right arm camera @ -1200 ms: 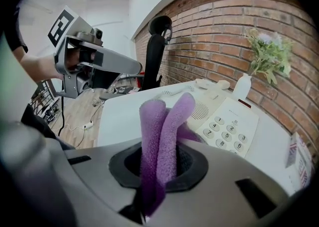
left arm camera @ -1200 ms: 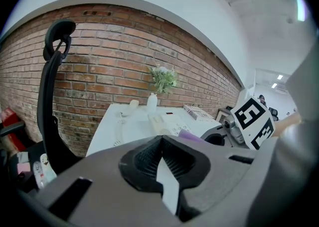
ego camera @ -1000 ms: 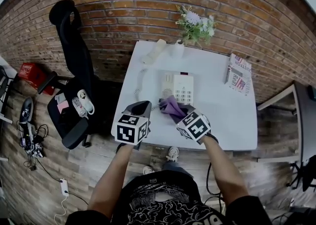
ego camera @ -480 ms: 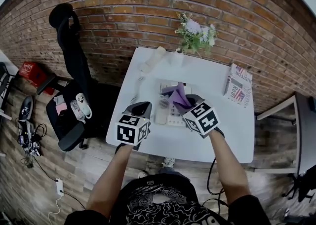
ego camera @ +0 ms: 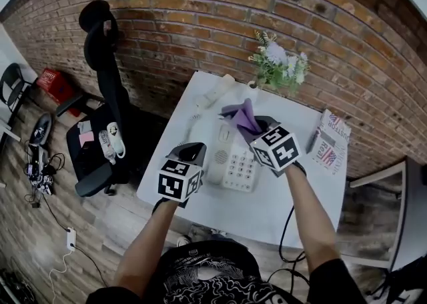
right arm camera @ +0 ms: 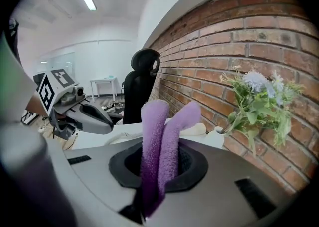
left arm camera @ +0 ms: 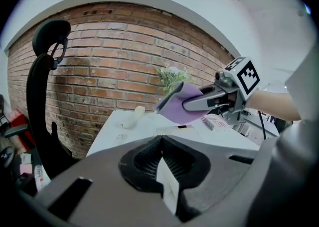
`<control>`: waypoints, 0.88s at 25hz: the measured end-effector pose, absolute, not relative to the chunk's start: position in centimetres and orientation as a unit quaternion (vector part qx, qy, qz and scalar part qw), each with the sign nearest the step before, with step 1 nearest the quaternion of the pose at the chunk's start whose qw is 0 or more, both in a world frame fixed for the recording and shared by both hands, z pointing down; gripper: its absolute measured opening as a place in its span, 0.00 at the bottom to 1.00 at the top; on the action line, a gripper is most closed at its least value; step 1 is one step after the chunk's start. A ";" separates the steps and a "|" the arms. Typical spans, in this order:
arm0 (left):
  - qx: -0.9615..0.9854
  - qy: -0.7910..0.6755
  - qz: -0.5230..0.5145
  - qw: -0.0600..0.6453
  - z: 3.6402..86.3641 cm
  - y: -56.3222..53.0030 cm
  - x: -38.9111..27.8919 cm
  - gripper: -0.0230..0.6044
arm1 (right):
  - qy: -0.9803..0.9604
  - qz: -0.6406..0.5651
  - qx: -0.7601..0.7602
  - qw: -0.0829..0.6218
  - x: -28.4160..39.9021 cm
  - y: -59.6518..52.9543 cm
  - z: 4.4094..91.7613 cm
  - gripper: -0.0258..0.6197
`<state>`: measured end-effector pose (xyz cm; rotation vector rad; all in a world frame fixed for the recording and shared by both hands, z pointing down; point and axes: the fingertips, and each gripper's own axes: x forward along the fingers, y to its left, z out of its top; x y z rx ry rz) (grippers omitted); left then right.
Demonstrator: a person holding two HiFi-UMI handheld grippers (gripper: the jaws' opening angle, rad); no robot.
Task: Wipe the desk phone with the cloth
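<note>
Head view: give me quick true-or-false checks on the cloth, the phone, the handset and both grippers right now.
1. The right gripper is shut on the purple cloth. True.
2. The cloth lies spread flat over the keypad. False: it sticks up from the gripper, and the keypad of the desk phone is uncovered.
3. The handset sits on the phone. False: it lies on the table near the brick wall, off the phone.
4. The left gripper holds nothing. True: its jaws are together.
5. The flowers stand at the table's far edge by the wall. True.
</note>
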<state>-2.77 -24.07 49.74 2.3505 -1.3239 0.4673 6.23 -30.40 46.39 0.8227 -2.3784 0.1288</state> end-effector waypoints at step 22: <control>0.791 -0.543 0.182 0.215 50.5 -24.5 -3.0 0.05 | -0.904 0.136 0.172 0.366 1.0 -36.5 55.3 0.12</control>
